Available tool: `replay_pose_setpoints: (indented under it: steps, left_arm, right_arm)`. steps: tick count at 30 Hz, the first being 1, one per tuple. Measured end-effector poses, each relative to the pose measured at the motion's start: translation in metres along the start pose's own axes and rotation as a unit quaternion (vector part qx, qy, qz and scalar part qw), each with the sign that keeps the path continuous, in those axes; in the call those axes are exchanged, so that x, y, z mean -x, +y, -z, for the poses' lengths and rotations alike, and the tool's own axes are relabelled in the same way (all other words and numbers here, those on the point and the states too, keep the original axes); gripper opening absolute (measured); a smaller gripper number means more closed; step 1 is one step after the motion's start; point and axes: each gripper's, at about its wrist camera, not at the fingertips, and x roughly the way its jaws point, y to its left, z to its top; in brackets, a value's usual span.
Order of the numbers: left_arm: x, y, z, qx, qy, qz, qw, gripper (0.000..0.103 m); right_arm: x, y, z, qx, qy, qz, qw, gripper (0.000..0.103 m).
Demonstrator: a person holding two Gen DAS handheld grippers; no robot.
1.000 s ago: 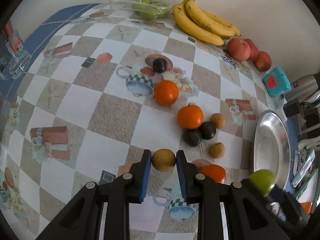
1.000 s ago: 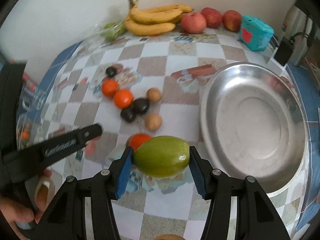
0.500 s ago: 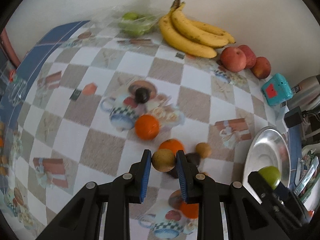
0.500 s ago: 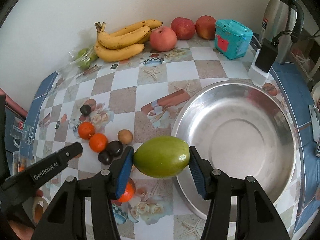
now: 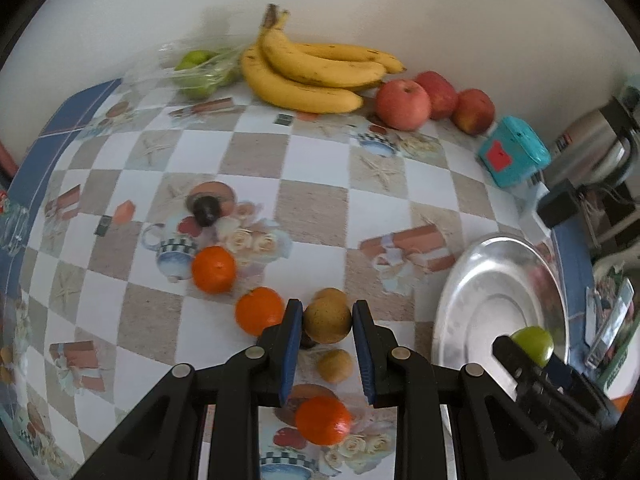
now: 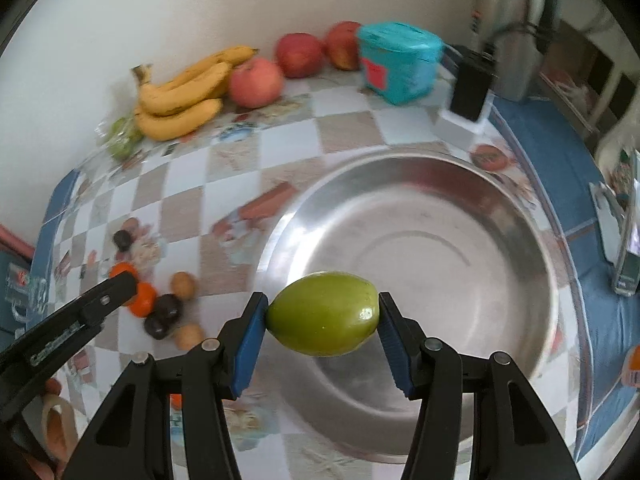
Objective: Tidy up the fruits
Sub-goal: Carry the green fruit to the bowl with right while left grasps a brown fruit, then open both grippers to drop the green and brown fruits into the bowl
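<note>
Checkered tablecloth (image 5: pixel 312 208) with printed teacups and starfish is spread over the whole table, pushed up against a plain pale wall. Along the back, a bunch of yellow bananas (image 5: pixel 316 72), three red apples (image 5: pixel 402 105), a teal box (image 5: pixel 514 152) and a steel kettle (image 6: pixel 514 20) are lined up. Loose oranges (image 5: pixel 213 269), dark round fruits (image 6: pixel 168 307) and small brown ones are scattered mid-table, right below the left gripper (image 5: pixel 327 320), whose blue pads are pinched on a small brown round fruit (image 5: pixel 327 319) held clear of the cloth. A smooth, glossy green oval fruit (image 6: pixel 323 314) is clamped lengthwise by the right gripper (image 6: pixel 323 316), held over the near-left part of the big shiny round metal basin (image 6: pixel 460 184).
</note>
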Motion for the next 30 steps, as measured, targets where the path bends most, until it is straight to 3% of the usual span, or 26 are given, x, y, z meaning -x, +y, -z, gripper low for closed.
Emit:
replay_pose_setpoints:
  steps: [6, 13, 20, 30]
  left_arm:
    - [0.003, -0.036, 0.01, -0.05, -0.003, 0.03, 0.9983, 0.027]
    - [0.001, -0.092, 0.03, -0.13, -0.001, 0.064, 0.9894, 0.027]
    - [-0.012, -0.122, 0.046, -0.178, 0.002, 0.072, 0.9814, 0.028]
    - [-0.04, -0.125, 0.056, -0.187, 0.021, 0.067, 0.9799, 0.028]
  right_arm:
    - [-0.002, -0.048, 0.0, -0.051, 0.002, 0.032, 0.998, 0.057]
    - [0.01, -0.087, 0.005, -0.101, -0.015, 0.055, 0.993, 0.057]
    - [0.021, -0.098, 0.005, -0.114, -0.033, 0.063, 0.991, 0.057]
    - [-0.011, -0.09, 0.01, -0.096, 0.015, 0.063, 0.993, 0.057]
